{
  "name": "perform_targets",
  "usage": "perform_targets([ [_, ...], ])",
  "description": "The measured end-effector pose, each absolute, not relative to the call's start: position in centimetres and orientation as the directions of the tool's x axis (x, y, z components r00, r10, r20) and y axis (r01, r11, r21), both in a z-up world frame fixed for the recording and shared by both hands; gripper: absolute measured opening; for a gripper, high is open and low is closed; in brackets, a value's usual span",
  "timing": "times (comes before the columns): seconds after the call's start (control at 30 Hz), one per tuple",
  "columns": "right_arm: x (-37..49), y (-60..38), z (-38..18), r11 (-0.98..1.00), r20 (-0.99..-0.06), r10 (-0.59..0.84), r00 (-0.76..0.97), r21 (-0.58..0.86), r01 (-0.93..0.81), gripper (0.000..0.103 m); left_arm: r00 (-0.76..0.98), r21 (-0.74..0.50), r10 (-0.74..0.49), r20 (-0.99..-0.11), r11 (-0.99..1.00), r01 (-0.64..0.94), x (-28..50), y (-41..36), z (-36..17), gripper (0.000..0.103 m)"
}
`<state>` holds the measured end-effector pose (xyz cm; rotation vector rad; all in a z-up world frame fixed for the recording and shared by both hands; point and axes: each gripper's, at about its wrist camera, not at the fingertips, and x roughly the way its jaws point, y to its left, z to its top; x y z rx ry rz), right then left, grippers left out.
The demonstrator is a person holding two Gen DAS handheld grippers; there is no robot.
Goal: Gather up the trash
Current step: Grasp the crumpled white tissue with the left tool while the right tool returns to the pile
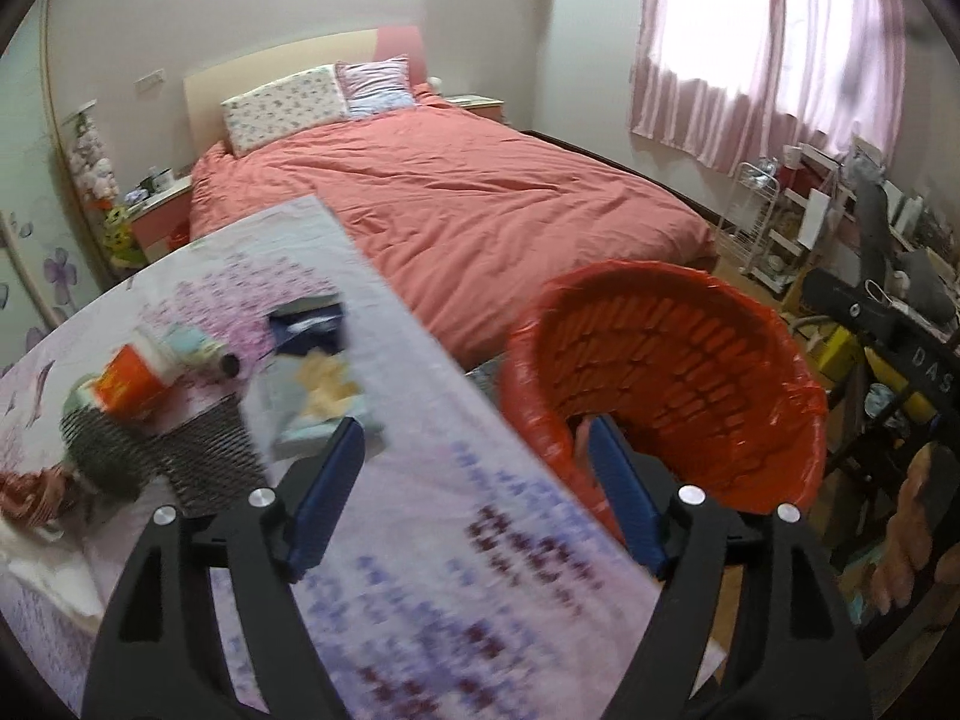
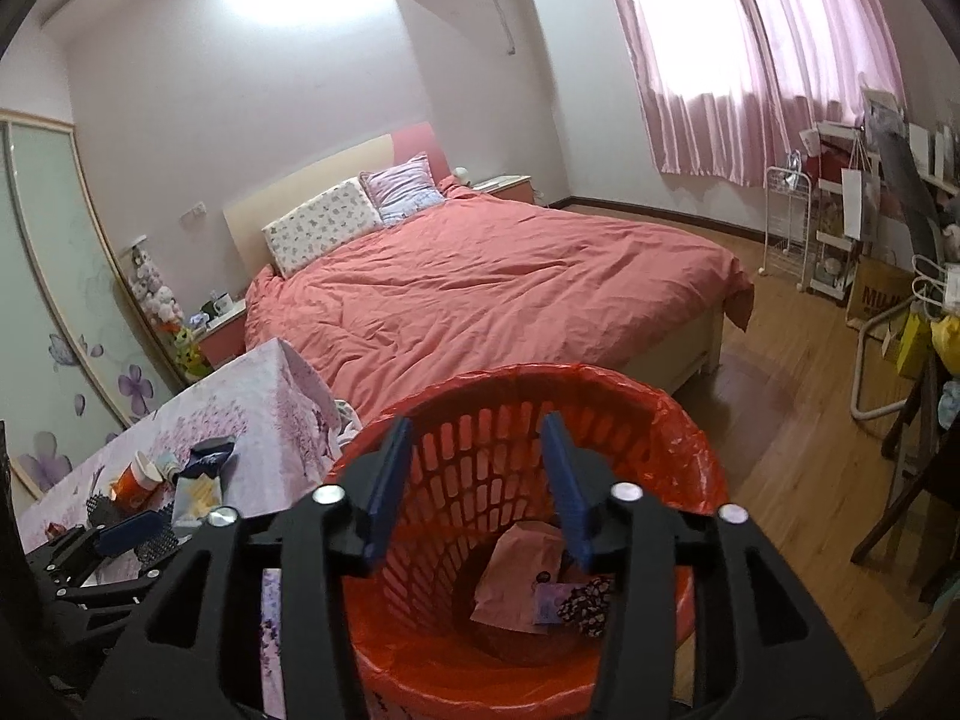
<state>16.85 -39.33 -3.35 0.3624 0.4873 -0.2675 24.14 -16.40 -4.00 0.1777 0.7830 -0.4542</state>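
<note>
Left wrist view: set low over the floral-clothed table (image 1: 420, 540), looking forward along two spread blue fingers (image 1: 327, 495) toward the bed (image 1: 480, 198), with the red bin (image 1: 690, 372) close at right and the table clutter near at left; blurred close up. Right wrist view: set higher, directly above the red bin (image 2: 660, 420), looking down into it and forward across the bed (image 2: 480, 282) to the curtained window (image 2: 720, 60). Shared by both: bed, pillows, curtain, bin, table edge, shelving at right.
</note>
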Motion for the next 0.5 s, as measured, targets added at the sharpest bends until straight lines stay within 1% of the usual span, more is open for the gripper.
perform_targets([
  [0.3,17.0,-35.2,-2.7,0.933,-0.502,-0.129,0.855,0.231,0.277,0.062,0.671,-0.005,-0.255,-0.697,0.936,0.351,22.6,-8.7,-3.5,0.077],
  [0.37,17.1,-34.2,-2.8,0.939,-0.507,-0.112,0.855,0.227,0.257,0.064,0.687,-0.003,-0.230,-0.689,0.950,0.314,22.1,-6.4,-3.3,0.077],
  [0.43,17.1,-33.0,-2.9,0.946,-0.512,-0.094,0.854,0.220,0.236,0.069,0.705,-0.001,-0.198,-0.681,0.963,0.270,21.6,-3.9,-3.2,0.077],
  [0.5,17.2,-31.8,-3.0,0.954,-0.516,-0.084,0.852,0.207,0.219,0.070,0.733,0.016,-0.145,-0.665,0.978,0.208,20.8,-1.0,-3.0,0.078],
])
